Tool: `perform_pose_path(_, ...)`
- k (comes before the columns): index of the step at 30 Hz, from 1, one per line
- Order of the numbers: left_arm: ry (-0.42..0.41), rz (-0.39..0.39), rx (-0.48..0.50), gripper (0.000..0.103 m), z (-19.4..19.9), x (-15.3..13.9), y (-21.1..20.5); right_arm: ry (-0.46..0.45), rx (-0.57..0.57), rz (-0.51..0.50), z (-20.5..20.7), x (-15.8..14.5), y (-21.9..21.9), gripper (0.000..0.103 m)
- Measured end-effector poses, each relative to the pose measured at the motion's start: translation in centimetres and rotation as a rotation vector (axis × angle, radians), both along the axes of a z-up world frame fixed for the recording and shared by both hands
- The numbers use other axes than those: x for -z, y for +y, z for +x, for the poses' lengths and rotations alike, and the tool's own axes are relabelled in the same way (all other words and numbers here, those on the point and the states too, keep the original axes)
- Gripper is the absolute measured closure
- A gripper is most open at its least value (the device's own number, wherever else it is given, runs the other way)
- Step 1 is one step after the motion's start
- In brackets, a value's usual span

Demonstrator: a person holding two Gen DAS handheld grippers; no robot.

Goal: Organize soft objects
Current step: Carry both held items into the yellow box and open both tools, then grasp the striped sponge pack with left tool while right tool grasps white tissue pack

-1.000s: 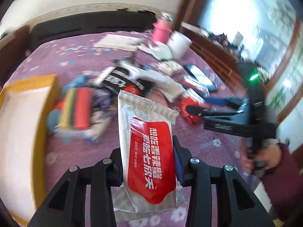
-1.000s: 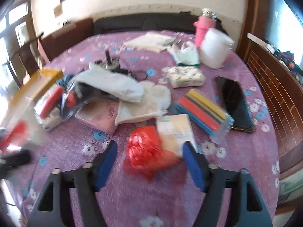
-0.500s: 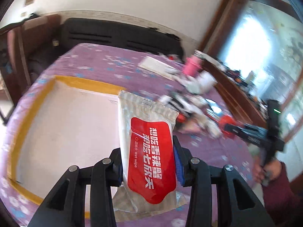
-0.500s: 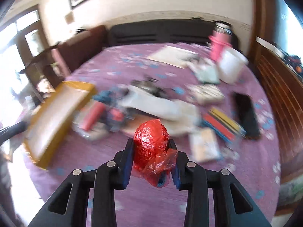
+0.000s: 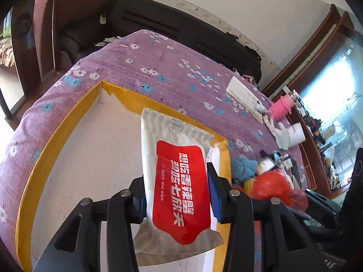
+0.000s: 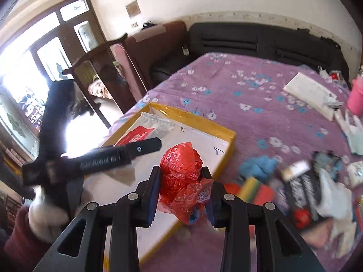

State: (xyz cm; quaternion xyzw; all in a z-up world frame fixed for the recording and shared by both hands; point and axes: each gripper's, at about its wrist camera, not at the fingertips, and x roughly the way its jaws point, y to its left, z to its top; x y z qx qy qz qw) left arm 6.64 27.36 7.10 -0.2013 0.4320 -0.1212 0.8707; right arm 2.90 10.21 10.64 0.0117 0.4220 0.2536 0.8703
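Observation:
My left gripper [image 5: 177, 190] is shut on a wet wipe pack [image 5: 179, 181], white with a red label, and holds it over the shallow yellow-rimmed box [image 5: 56, 136]. My right gripper [image 6: 181, 188] is shut on a crumpled red plastic bag [image 6: 181, 170] and holds it above the box's near right edge [image 6: 226, 154]. The red bag also shows in the left wrist view [image 5: 274, 188]. The left gripper and the wipe pack [image 6: 140, 133] also show in the right wrist view, over the box.
A heap of soft items lies on the purple flowered cloth [image 6: 249, 95] right of the box: a blue cloth [image 6: 261, 165], coloured sponges [image 6: 251, 188], a black packet [image 6: 301, 185], white bags. A pink bottle [image 5: 281, 108] and a white pad [image 6: 310, 95] stand farther back.
The left gripper has carried the wipe pack left from the heap to over the box. The right gripper has shut on the red bag, lifted it and moved left to the box edge.

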Motion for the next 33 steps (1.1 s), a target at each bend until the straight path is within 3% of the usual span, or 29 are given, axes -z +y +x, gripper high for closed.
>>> perform_pose_path(4, -0.004, -0.044, -0.059, 0.03, 0.9, 0.6, 1.4, 0.055, 0.008, -0.007, 3.8, 2.2, 2.1, 0.063)
perform_pose_path(8, 0.011, -0.06, -0.08, 0.028, 0.4, 0.6, 2.2, 0.042, 0.05, -0.046, 5.5, 2.7, 2.6, 0.043)
perform_pose_path(10, -0.015, -0.05, -0.083, 0.018, -0.6, 0.3, 2.3, 0.016, 0.057, -0.064, 5.1, 2.2, 2.0, 0.038)
perform_pose_path(14, -0.03, 0.039, -0.094, 0.018, -2.5, 0.5, 1.6, -0.007, 0.101, -0.073, 3.7, 0.2, -1.6, 0.036)
perform_pose_path(16, -0.025, 0.079, -0.097, 0.018, -3.4, 1.1, 1.1, -0.015, 0.148, -0.056, 2.7, -1.5, -4.5, 0.03)
perform_pose_path(17, -0.016, 0.095, -0.099, 0.018, -3.8, 1.6, 0.8, -0.025, 0.169, -0.046, 2.3, -2.4, -5.9, 0.022)
perform_pose_path(20, -0.034, 0.141, -0.085, 0.018, -5.1, 1.8, 0.1, -0.176, 0.271, -0.022, -1.0, -6.4, -11.3, 0.0)
perform_pose_path(22, -0.069, 0.167, -0.084, 0.018, -5.7, 1.0, -0.4, -0.31, 0.318, 0.046, -4.0, -7.6, -14.9, 0.0)
perform_pose_path(23, -0.081, 0.175, -0.087, 0.018, -6.2, 0.4, -0.7, -0.325, 0.336, 0.069, -4.7, -7.5, -16.2, 0.0)
perform_pose_path(24, -0.099, 0.173, -0.079, 0.018, -6.8, -0.4, -1.4, -0.287, 0.366, 0.051, -4.9, -6.8, -17.7, 0.0)
perform_pose_path(26, -0.147, 0.17, -0.031, 0.018, -7.7, -2.1, -3.5, -0.126, 0.414, -0.066, -3.8, -3.7, -19.9, 0.0)
perform_pose_path(29, -0.193, 0.199, 0.084, 0.017, -8.7, -3.6, -8.3, -0.051, 0.473, -0.079, -4.1, 0.5, -23.1, 0.001)
perform_pose_path(33, -0.167, 0.271, 0.216, 0.017, -7.8, -2.8, -15.2, 0.02, 0.506, -0.031, -5.1, 3.6, -26.0, 0.002)
